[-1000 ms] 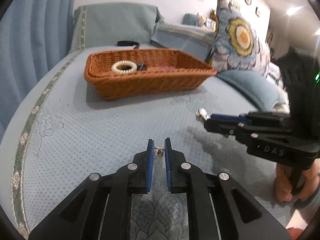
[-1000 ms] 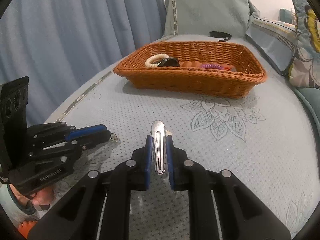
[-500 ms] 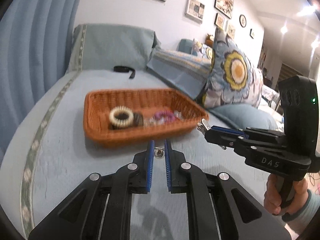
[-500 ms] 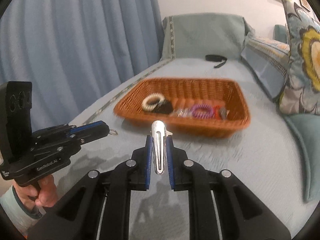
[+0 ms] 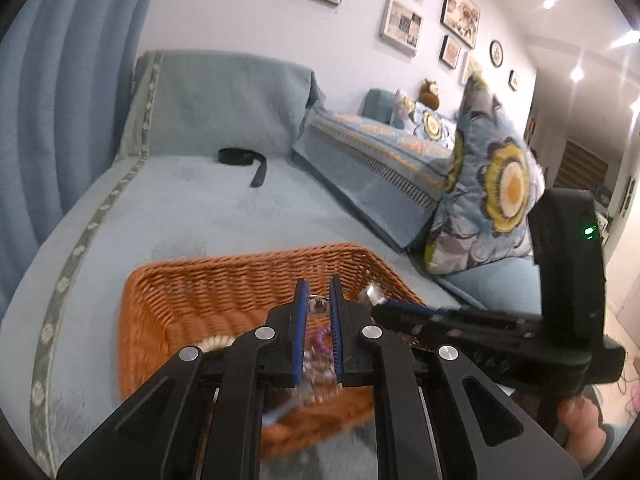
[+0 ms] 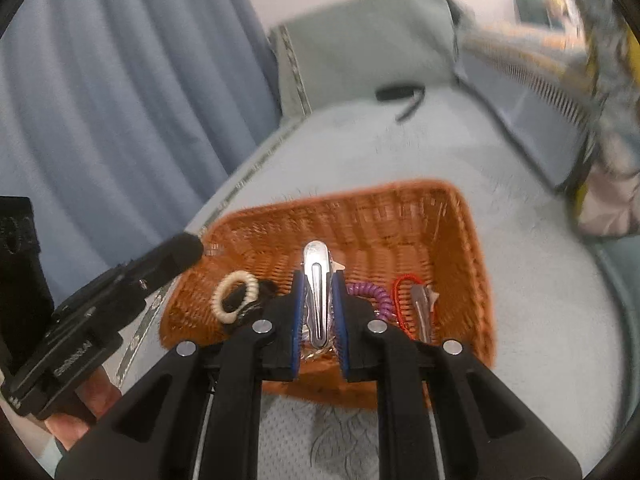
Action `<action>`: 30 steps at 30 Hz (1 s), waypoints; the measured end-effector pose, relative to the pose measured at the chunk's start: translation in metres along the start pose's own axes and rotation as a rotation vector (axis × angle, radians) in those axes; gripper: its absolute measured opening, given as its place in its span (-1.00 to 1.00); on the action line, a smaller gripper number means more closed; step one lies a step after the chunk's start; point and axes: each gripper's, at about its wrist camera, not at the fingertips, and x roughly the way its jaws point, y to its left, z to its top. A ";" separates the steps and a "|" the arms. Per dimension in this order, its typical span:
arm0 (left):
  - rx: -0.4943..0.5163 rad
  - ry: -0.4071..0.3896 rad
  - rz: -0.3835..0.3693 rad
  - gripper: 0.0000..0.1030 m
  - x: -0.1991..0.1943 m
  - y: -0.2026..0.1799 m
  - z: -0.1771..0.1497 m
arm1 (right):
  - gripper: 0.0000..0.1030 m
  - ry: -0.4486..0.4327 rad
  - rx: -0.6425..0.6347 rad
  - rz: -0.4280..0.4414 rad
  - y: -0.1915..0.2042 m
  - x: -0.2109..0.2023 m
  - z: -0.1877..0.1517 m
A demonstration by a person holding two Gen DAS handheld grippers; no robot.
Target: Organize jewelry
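An orange wicker basket (image 5: 192, 296) (image 6: 384, 216) sits on the blue bed cover. It holds a cream coil hair tie (image 6: 235, 297), a purple coil tie (image 6: 372, 298), a red loop (image 6: 404, 296) and a silver clip (image 6: 421, 312). My left gripper (image 5: 318, 306) is shut on a small silver ring (image 5: 318, 305) above the basket. My right gripper (image 6: 317, 280) is shut on a silver hair clip (image 6: 316, 280) above the basket's middle. The right gripper also shows in the left wrist view (image 5: 374, 296), and the left one shows in the right wrist view (image 6: 200, 248).
A black strap (image 5: 244, 160) lies on the bed cover far behind the basket. Floral pillows (image 5: 496, 196) and a striped cushion (image 5: 372, 160) line the right side. A blue curtain (image 6: 120, 100) hangs at the left.
Both grippers have moved forward and up, from over the bed cover to above the basket, each still holding its piece.
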 end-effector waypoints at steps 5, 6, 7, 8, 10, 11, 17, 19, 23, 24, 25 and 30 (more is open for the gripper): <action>-0.122 0.079 -0.058 -0.83 0.041 0.022 0.005 | -0.77 0.072 -0.001 -0.074 -0.002 0.033 0.006; -0.138 0.093 -0.057 -0.83 0.047 0.025 0.005 | -0.77 0.087 -0.001 -0.083 -0.003 0.037 0.006; -0.145 0.105 -0.054 -0.83 0.051 0.027 0.004 | -0.77 0.099 0.001 -0.091 -0.004 0.041 0.005; -0.146 0.117 -0.049 -0.82 0.055 0.028 0.003 | -0.77 0.106 0.001 -0.099 -0.005 0.042 0.005; -0.144 0.133 -0.050 -0.81 0.056 0.030 0.001 | -0.76 0.099 -0.001 -0.110 -0.005 0.040 0.003; -0.150 0.134 -0.063 -0.78 0.055 0.031 0.001 | -0.76 0.096 0.000 -0.107 -0.005 0.038 0.002; -0.172 0.097 -0.118 -0.36 0.029 0.036 0.002 | -0.33 0.051 0.012 -0.083 -0.004 0.013 0.000; -0.162 0.075 -0.118 -0.34 0.014 0.034 0.003 | -0.31 0.026 -0.009 -0.080 0.001 -0.001 -0.002; -0.101 0.009 -0.082 -0.14 -0.029 0.023 -0.006 | -0.31 -0.037 -0.060 -0.076 0.016 -0.035 -0.018; -0.070 -0.012 -0.059 -0.11 -0.044 0.018 -0.013 | -0.31 -0.051 -0.073 -0.072 0.021 -0.043 -0.024; -0.052 -0.024 -0.040 -0.08 -0.054 0.015 -0.017 | -0.31 -0.067 -0.090 -0.071 0.027 -0.052 -0.033; -0.009 -0.078 0.066 0.45 -0.109 0.002 -0.055 | -0.14 -0.125 -0.159 -0.073 0.054 -0.083 -0.078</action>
